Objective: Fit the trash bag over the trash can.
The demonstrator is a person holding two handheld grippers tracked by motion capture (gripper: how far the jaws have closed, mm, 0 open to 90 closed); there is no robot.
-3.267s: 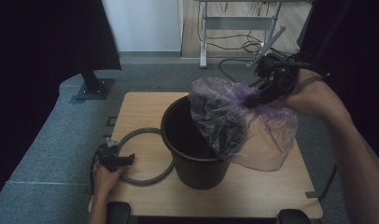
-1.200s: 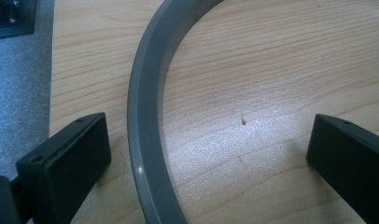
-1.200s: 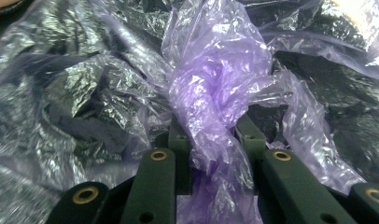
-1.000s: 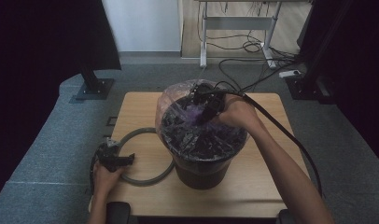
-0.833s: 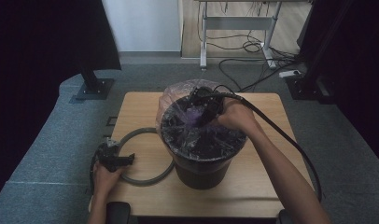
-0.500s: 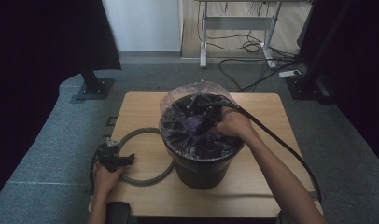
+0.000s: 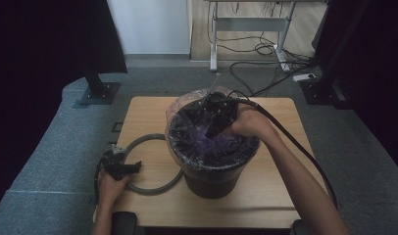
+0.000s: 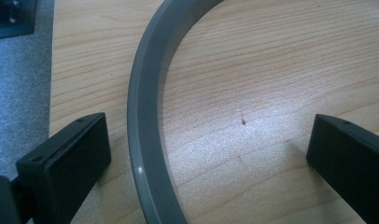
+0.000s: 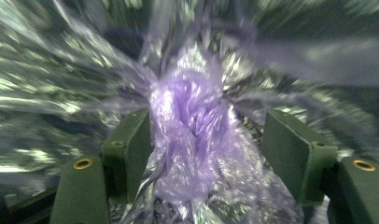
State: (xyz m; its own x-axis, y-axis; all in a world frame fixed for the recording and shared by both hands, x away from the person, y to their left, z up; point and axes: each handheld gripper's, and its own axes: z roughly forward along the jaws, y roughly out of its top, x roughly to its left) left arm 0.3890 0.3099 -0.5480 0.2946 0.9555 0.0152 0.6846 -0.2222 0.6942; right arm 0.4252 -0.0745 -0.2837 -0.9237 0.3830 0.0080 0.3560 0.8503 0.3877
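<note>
Right gripper (image 7: 212, 128): reached down into the mouth of the bucket; its jaws had just been opening and stood apart, a bunched fold of the purple bag (image 9: 192, 154) between them. In the right gripper view one pad looked to brush the fold at 9 o'clock, while the other stood clear at 3 o'clock; the view was blurred, so contact was not certain.

Right hand (image 7: 248, 125): wrapped the gripper body at about 3 o'clock of the bucket's mouth, with the black cable trailing off toward 5 o'clock.

Left gripper (image 7: 122, 168): rested low on the table near its 8 o'clock corner, jaws wide apart, gripping nothing. In the left gripper view the grey ring (image 8: 145, 121) ran between the two pads, nearer the 9 o'clock one and touching neither.

Left hand (image 7: 110, 185): held that gripper from the 6 o'clock side.

Purple bag: sat inside the black bucket (image 7: 211, 178), its thin film draped over the rim all round and gathered toward the middle.

Black bucket: stood upright near the centre of the wooden table (image 7: 148, 110).

Grey ring: lay flat on the table at 9 o'clock of the bucket, its far arc passing close by the bucket's base.
</note>
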